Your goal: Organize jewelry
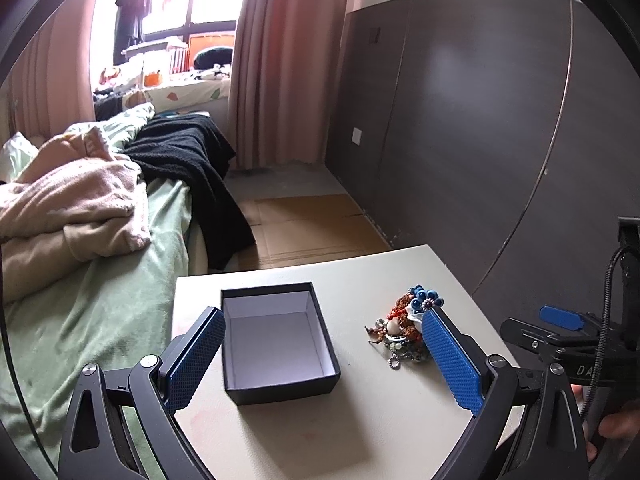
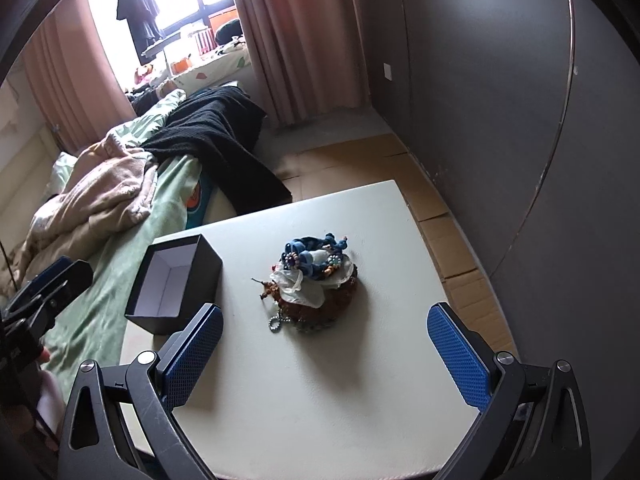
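A black box point(image 1: 280, 340) with a white inside stands open and empty on the white table point(image 1: 320, 432); it also shows in the right wrist view point(image 2: 176, 284). A pile of jewelry point(image 1: 404, 328) with blue flowers, beads and a ring lies to its right, also seen in the right wrist view point(image 2: 316, 284). My left gripper point(image 1: 322, 360) is open, its fingers either side of the box, above the table. My right gripper point(image 2: 326, 356) is open and empty, just short of the pile. The right gripper's body point(image 1: 568, 340) shows at the left view's right edge.
A bed point(image 1: 100, 300) with a green sheet, pink blanket and black throw adjoins the table's left side. A dark panelled wall point(image 1: 480, 120) stands to the right. Cardboard point(image 1: 312, 228) covers the floor beyond the table. Curtains and a window are at the far end.
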### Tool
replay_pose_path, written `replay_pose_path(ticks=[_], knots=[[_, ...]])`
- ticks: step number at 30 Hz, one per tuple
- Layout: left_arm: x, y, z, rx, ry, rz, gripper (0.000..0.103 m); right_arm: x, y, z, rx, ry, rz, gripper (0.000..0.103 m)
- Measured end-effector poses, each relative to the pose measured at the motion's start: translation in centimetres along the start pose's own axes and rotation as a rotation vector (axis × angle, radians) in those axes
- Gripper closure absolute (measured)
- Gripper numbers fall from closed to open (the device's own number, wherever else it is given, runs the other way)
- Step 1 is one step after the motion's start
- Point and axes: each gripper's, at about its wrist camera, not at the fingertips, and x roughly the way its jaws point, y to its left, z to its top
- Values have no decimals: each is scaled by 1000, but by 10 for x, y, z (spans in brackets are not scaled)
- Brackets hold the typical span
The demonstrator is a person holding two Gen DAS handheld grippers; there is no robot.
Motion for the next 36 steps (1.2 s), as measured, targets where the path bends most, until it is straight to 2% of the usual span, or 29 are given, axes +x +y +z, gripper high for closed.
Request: replay_pose_path(ticks=[11, 13, 17, 22, 24, 36], knots=[[24, 0, 5, -42, 25, -35, 6, 18, -43, 14, 184, 51, 64, 2], [31, -3, 6, -34, 38, -47, 11, 22, -47, 16, 195, 57, 74, 5], [43, -12, 7, -26, 53, -66, 14, 33, -55, 20, 242, 80, 93, 8], [64, -27, 8, -13, 100, -109, 26, 46, -69, 23, 329, 100, 100, 10], [72, -33, 9, -9, 113, -114, 26, 51, -74, 24, 365, 111, 107, 16], [114, -67, 8, -5, 173, -157, 27, 71, -101, 18, 590, 142, 102, 16]])
